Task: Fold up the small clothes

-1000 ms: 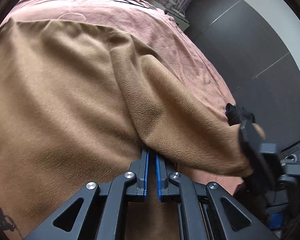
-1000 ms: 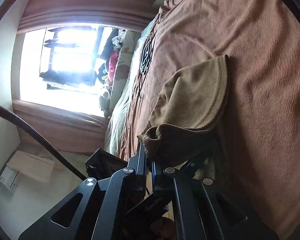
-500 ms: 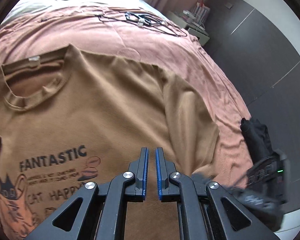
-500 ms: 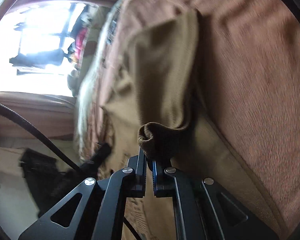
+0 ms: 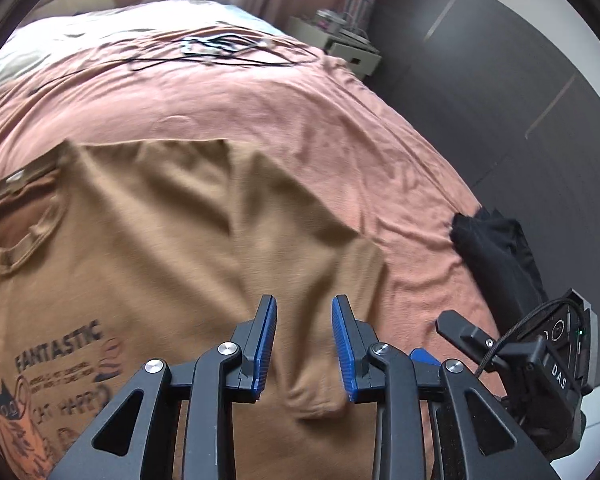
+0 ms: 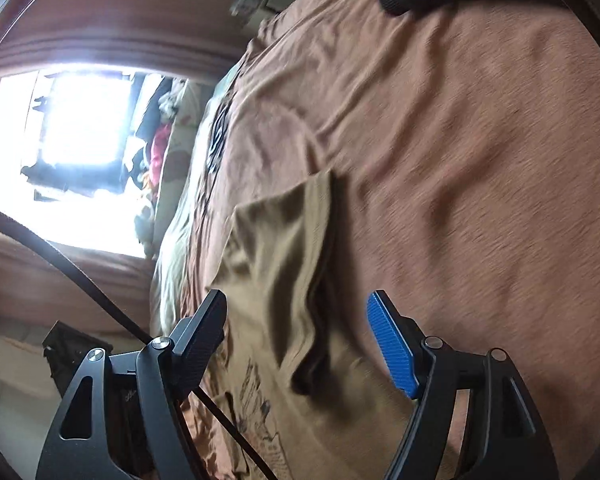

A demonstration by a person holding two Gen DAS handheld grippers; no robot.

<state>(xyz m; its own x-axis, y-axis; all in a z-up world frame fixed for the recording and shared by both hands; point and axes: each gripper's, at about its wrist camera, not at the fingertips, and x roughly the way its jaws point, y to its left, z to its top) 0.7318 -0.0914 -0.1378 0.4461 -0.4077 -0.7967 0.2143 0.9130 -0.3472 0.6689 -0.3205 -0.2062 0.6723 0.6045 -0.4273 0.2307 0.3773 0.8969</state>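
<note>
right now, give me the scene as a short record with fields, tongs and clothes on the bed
surface: pink bedspread
garment: brown t-shirt, lying print side up, sleeve folded in over the body
left tongs: open, above the shirt, holding nothing
right tongs: open wide, above the folded sleeve, holding nothing
other clothes: black garment at the bed edge
clutter: cables at the far end

Bed: I see a bed point(image 5: 340, 120) under a wrinkled pinkish-brown cover.
On it, near me: brown T-shirt point(image 5: 160, 260), print side up, one sleeve folded inward.
Far end: tangled black cables point(image 5: 220, 46).
Right edge: black garment point(image 5: 496, 248).
</note>
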